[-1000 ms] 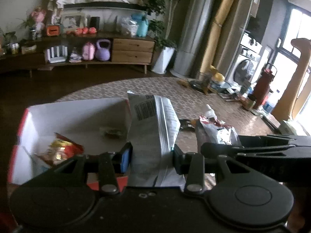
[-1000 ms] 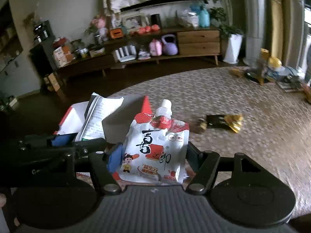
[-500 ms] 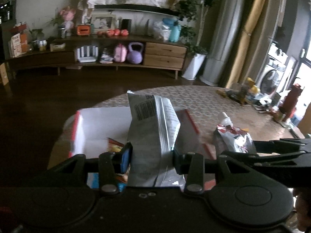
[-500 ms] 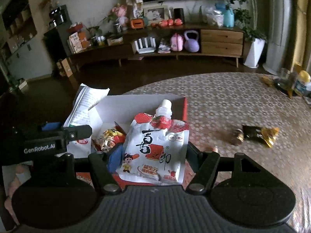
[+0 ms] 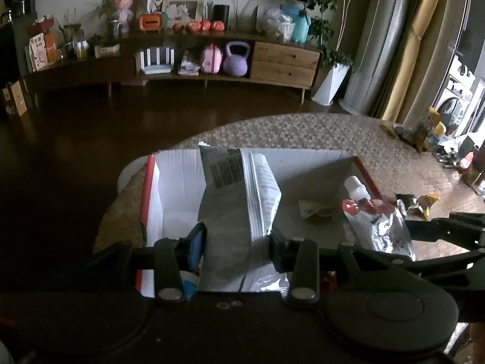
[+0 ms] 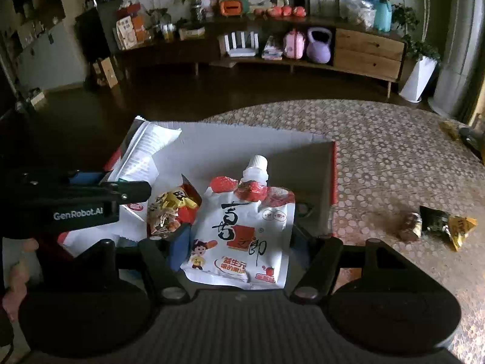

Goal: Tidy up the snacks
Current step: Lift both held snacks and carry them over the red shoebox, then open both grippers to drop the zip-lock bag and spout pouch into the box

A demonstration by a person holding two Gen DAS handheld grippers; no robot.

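Note:
My left gripper (image 5: 235, 241) is shut on a grey-white snack bag (image 5: 239, 200) with a barcode, held upright over the white box with red edges (image 5: 178, 182). My right gripper (image 6: 242, 248) is shut on a white spouted jelly pouch (image 6: 242, 227) with strawberries, held over the same box (image 6: 318, 163). The pouch also shows in the left wrist view (image 5: 376, 221), and the bag in the right wrist view (image 6: 142, 151). A red-yellow snack packet (image 6: 169, 209) lies in the box. A small wrapper (image 5: 318, 209) lies on the box floor.
The box stands on a round table with a patterned cloth (image 6: 394, 157). Two small wrapped snacks (image 6: 436, 224) lie on the cloth to the right of the box. A long shelf unit (image 6: 272, 48) stands against the far wall across a dark floor.
Both grippers have moved left and forward with their snacks, now over the box. The box fills more of both views. Both grips are unchanged.

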